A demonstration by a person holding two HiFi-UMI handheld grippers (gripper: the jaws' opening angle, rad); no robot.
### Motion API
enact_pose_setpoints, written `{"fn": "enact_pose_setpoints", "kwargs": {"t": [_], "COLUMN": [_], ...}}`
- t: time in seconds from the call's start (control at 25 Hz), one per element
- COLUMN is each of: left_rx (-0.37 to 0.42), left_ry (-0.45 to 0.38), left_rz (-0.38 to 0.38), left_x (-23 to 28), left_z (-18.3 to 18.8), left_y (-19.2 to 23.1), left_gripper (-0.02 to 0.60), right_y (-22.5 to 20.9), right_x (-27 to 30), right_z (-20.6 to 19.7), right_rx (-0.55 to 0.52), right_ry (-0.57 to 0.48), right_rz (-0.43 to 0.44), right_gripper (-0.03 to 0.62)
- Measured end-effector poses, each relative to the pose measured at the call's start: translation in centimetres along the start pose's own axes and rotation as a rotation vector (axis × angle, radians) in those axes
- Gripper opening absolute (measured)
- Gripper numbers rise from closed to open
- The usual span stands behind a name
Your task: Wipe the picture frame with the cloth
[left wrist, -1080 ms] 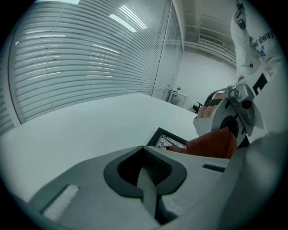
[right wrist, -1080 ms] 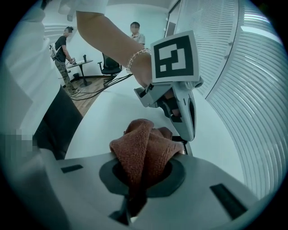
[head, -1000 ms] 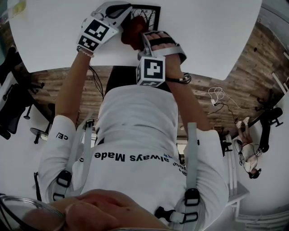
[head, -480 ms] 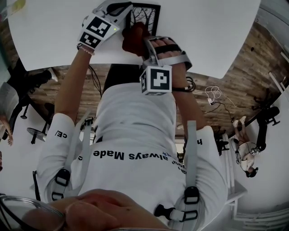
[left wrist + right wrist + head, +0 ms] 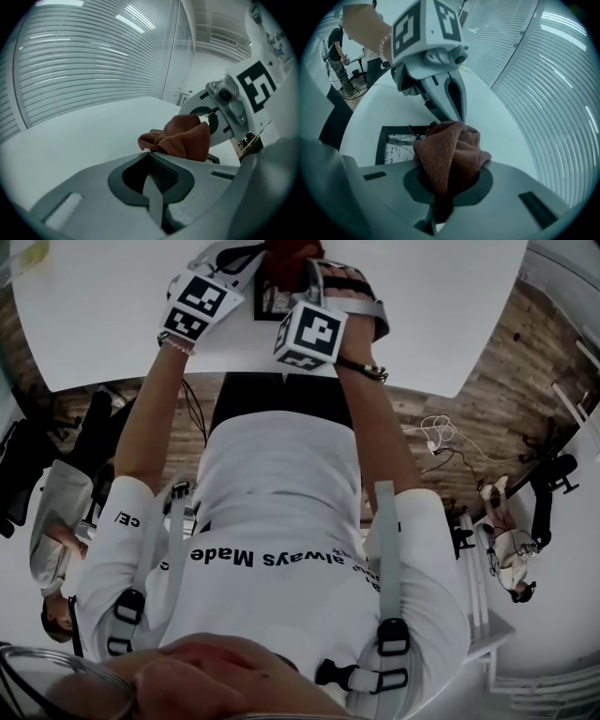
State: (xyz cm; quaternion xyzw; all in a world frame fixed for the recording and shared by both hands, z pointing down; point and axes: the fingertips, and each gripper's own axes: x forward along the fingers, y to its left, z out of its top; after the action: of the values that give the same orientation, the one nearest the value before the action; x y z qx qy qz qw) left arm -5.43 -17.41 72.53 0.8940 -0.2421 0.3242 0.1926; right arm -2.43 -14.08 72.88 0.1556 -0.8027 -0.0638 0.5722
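Pinching the brown cloth (image 5: pixel 450 154) tight, the right gripper (image 5: pixel 443 197) should press it flat and sweep evenly across the picture frame (image 5: pixel 396 147) lying on the white table (image 5: pixel 393 105), while the left gripper (image 5: pixel 146 153), jaws pressed together beside the cloth, steadies the frame's far edge.

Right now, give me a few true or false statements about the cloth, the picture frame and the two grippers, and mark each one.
1. The right gripper is clamped on the cloth. True.
2. The cloth is blue. False: it is reddish brown.
3. The picture frame stands upright. False: it lies flat on the white table.
4. The left gripper has its jaws together. True.
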Motion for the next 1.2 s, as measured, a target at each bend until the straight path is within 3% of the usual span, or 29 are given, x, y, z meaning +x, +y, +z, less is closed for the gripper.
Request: {"fn": "enact_pose_setpoints", "kwargs": {"t": [0.4,1.2], "left_rx": [-0.002,0.023], "left_ry": [-0.011,0.008], "left_rz": [0.018,0.064], "left_x": [0.0,-0.3], "left_z": [0.2,-0.1], "left_y": [-0.3,0.1], "left_gripper": [0.003,0.003], "right_y": [0.9,8.9], "right_x": [0.1,-3.4], "right_z": [-0.2,-0.7], "right_rx": [0.018,-0.021], "right_ry": [0.013,0.002], "right_rz": [0.028,0.185], "right_gripper": [0.020,0.020]}}
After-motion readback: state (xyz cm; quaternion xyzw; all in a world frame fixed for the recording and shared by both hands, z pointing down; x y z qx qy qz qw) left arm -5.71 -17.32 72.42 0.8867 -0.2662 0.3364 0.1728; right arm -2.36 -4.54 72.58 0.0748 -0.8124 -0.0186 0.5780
